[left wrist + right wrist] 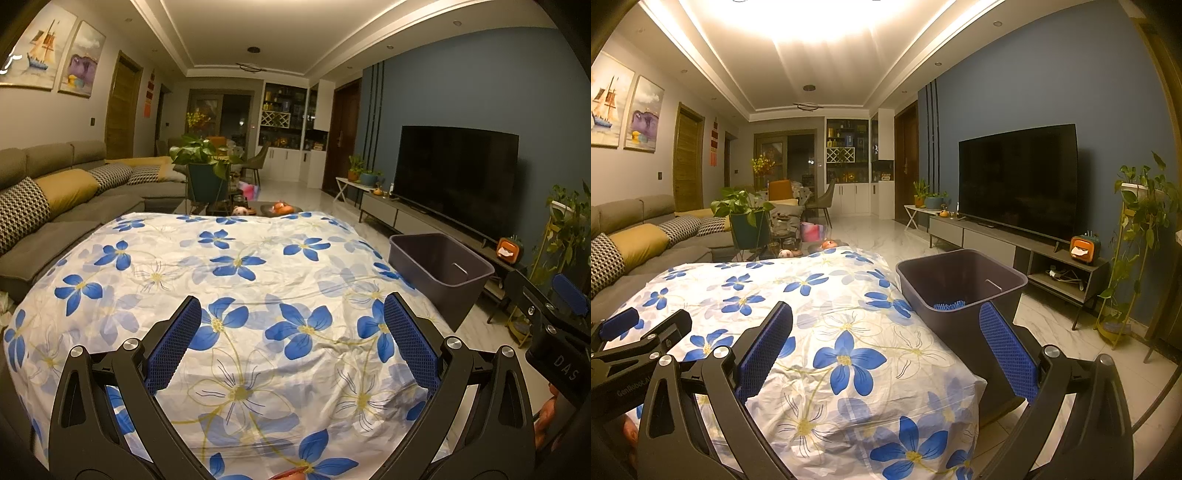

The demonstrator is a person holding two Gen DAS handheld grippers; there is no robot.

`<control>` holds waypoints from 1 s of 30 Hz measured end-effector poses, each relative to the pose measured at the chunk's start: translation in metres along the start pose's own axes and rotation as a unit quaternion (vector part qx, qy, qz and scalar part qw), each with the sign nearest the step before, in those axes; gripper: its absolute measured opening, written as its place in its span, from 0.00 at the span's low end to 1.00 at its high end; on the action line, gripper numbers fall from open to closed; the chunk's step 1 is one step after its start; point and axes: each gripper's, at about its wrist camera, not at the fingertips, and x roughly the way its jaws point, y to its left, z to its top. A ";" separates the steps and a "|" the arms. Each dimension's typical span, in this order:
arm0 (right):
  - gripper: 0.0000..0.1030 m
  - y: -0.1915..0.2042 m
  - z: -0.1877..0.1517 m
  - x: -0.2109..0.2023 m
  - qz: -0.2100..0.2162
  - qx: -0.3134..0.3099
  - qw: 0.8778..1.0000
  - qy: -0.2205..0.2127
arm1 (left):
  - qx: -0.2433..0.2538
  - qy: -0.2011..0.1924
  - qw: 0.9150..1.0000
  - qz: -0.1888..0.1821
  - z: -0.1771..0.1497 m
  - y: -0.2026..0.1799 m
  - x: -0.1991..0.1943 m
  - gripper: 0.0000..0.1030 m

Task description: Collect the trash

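So both tools, left tool (291, 343) and right tool (886, 347), hang spread wide and empty over the flower-cloth bench (236, 266). No trash visible on it. Something blue (949, 305) sits inside the bin (960, 291), just beside the bench's right edge, nearer the right tool.

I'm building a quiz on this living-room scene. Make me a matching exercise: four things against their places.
Things:
1. bin
2. television
3. sofa
4. flowered cloth

Places:
A. along the left wall
B. spread over the table
C. on the floor by the table's right edge
D. against the blue wall

Pairs: 1-C, 2-D, 3-A, 4-B
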 end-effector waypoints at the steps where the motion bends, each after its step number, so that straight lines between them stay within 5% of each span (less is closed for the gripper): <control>1: 0.95 0.000 0.000 0.000 0.000 0.000 1.000 0.000 | -0.001 0.000 1.000 -0.001 0.000 0.000 0.000 0.95; 26: 0.95 0.000 0.000 0.000 0.000 0.001 1.000 0.000 | 0.005 -0.002 1.000 -0.002 -0.001 -0.003 -0.002 0.94; 30: 0.95 -0.001 -0.001 0.000 0.000 0.002 1.000 0.001 | 0.008 -0.003 1.000 -0.005 -0.001 -0.002 -0.003 0.87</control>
